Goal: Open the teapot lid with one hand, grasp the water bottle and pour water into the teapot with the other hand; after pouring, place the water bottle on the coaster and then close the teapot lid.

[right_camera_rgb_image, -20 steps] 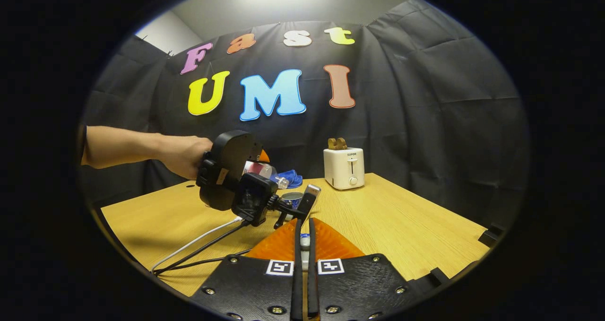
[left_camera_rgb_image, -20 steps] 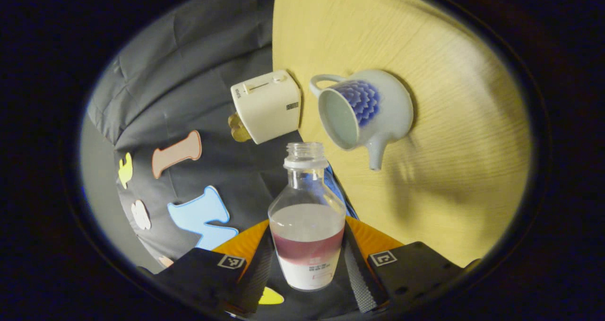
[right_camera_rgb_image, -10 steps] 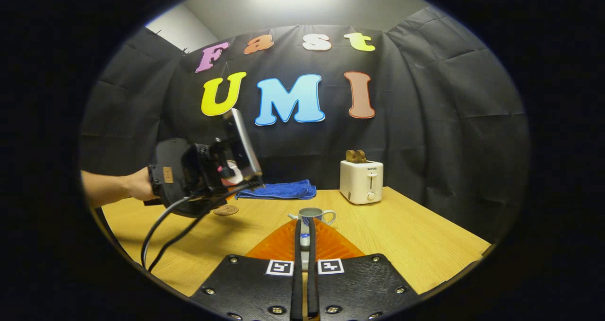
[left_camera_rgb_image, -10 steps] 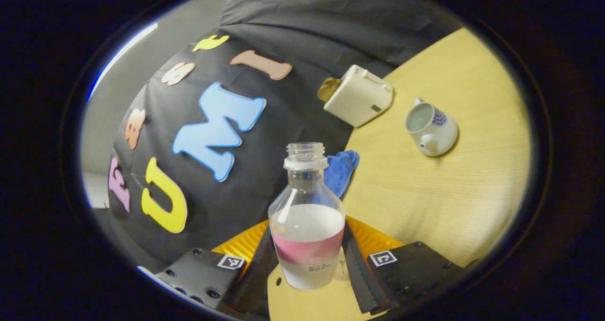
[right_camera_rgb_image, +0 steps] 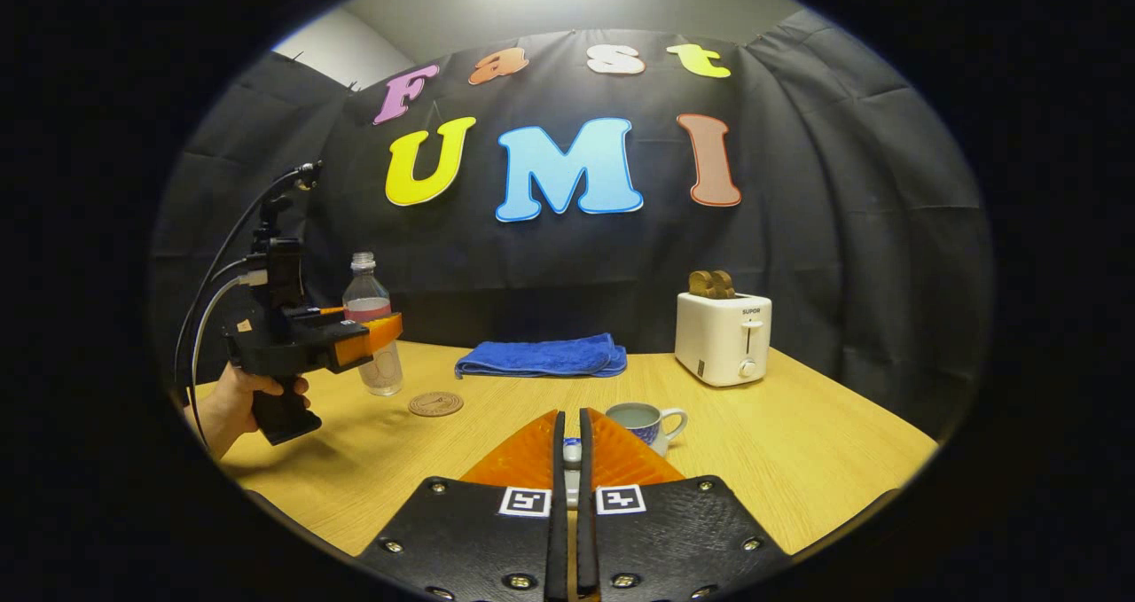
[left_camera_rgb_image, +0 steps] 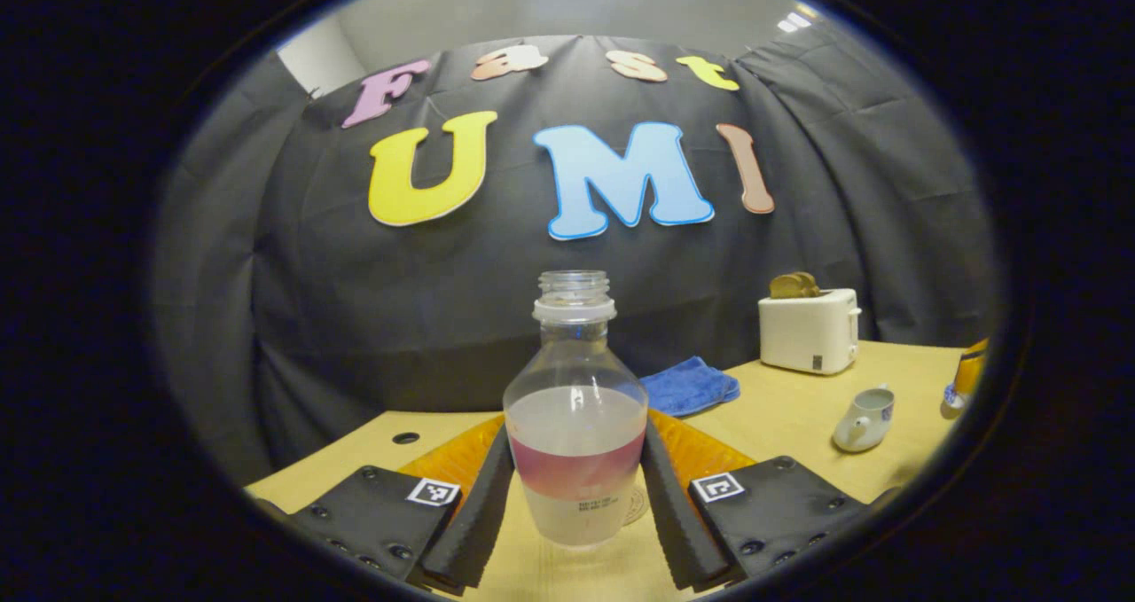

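Observation:
My left gripper (left_camera_rgb_image: 575, 447) is shut on a clear water bottle (left_camera_rgb_image: 575, 433), which stands upright, uncapped and about half full. In the right gripper view the same bottle (right_camera_rgb_image: 372, 334) sits in the left gripper (right_camera_rgb_image: 377, 332) just left of a round brown coaster (right_camera_rgb_image: 435, 403); whether it touches the table I cannot tell. The coaster (left_camera_rgb_image: 635, 504) peeks out behind the bottle's base. The white teapot (right_camera_rgb_image: 645, 423) with a blue flower stands open mid-table, just beyond my right gripper (right_camera_rgb_image: 572, 425), which is shut on the small teapot lid (right_camera_rgb_image: 572, 453).
A white toaster (right_camera_rgb_image: 723, 336) with toast stands at the back right. A folded blue cloth (right_camera_rgb_image: 541, 355) lies at the back of the wooden table (right_camera_rgb_image: 798, 460). A hand (right_camera_rgb_image: 238, 400) holds the left gripper, and cables trail up from it.
The bottle has swung from tilted over the teapot back to upright. The left gripper has carried it left, away from the teapot, down beside the coaster. The right gripper keeps the lid.

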`<state>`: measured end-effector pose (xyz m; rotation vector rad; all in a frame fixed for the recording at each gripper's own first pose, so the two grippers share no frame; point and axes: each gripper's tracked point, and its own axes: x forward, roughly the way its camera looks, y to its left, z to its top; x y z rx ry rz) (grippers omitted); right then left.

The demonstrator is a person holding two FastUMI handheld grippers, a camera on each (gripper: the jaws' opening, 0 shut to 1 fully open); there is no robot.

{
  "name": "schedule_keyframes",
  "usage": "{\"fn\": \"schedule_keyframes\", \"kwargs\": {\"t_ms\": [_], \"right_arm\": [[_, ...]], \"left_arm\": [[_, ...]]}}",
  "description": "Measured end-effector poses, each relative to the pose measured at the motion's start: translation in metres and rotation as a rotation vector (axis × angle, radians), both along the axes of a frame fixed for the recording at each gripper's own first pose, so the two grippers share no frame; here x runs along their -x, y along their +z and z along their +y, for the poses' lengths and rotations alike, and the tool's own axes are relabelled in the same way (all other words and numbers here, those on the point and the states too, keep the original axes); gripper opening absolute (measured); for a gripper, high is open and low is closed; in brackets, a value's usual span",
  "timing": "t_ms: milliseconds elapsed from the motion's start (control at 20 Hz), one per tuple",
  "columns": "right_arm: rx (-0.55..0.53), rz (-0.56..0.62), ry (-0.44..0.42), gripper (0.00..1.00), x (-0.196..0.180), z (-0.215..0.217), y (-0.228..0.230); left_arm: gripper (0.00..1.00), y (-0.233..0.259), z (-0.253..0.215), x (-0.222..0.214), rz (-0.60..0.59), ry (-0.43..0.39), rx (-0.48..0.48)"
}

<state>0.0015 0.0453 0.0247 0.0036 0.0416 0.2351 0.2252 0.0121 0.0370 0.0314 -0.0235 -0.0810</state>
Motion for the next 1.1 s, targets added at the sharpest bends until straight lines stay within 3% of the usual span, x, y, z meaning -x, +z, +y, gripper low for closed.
{"fn": "schedule_keyframes", "kwargs": {"t_ms": [200, 550, 950, 1100], "right_arm": [[-0.014, 0.032, -0.005, 0.04, -0.017, -0.004, -0.010], [-0.030, 0.054, -0.018, 0.05, -0.028, -0.014, -0.018], [-0.029, 0.047, -0.029, 0.05, -0.026, -0.016, -0.014], [-0.028, 0.048, -0.030, 0.04, -0.024, -0.017, -0.014]], "left_arm": [[0.87, -0.023, 0.011, -0.017, 0.029, 0.014, 0.072], [0.87, -0.043, -0.007, -0.068, 0.070, -0.006, 0.033], [0.87, -0.053, -0.014, -0.070, 0.097, -0.017, 0.042], [0.92, -0.055, -0.008, -0.065, 0.096, 0.002, 0.047]]}}
